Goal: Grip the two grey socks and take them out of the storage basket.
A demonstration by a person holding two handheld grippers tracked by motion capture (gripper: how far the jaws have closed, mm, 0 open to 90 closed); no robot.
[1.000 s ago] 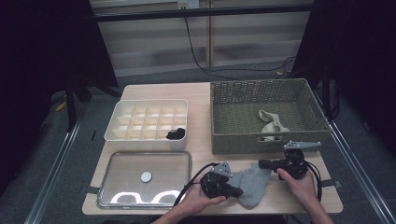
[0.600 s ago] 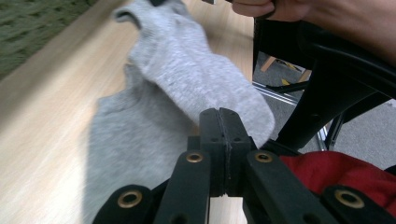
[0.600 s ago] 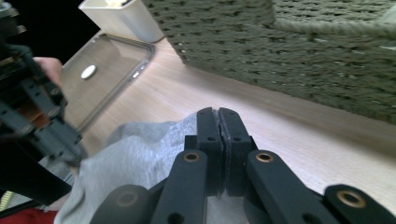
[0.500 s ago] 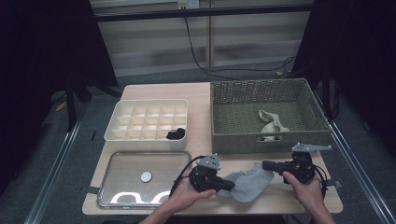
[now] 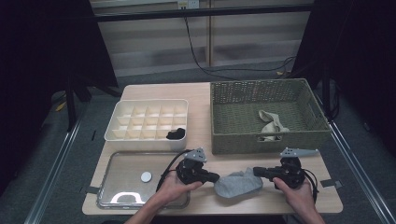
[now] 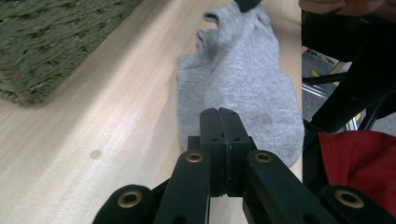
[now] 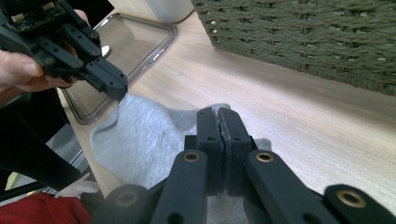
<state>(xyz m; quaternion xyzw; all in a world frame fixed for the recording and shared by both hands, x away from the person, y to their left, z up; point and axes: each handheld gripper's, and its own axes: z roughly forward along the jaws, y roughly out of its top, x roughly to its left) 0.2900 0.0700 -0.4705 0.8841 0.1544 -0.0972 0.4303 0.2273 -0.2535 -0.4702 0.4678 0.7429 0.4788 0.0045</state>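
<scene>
1. One grey sock (image 5: 239, 183) flat on the table (image 5: 205, 98), near its front edge, in front of the basket (image 5: 268, 140).
2. Left gripper (image 5: 214, 178), jaws closed, pinching the sock's left end.
3. Right gripper (image 5: 257, 171), jaws closed on the sock's right end.
4. Second sock (image 5: 271, 123) in the basket, partly hidden by its wall.
5. Bare tabletop between sock and basket.

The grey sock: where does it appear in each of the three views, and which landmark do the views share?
High view: the grey sock lies near the table's front edge, between the two grippers.
Left gripper view: it stretches up the middle, beyond the shut fingers.
Right gripper view: it lies at lower left of centre, behind the shut fingers.
Shared landmark: the green wicker basket, top left in the left gripper view, top right in the right gripper view.
</scene>
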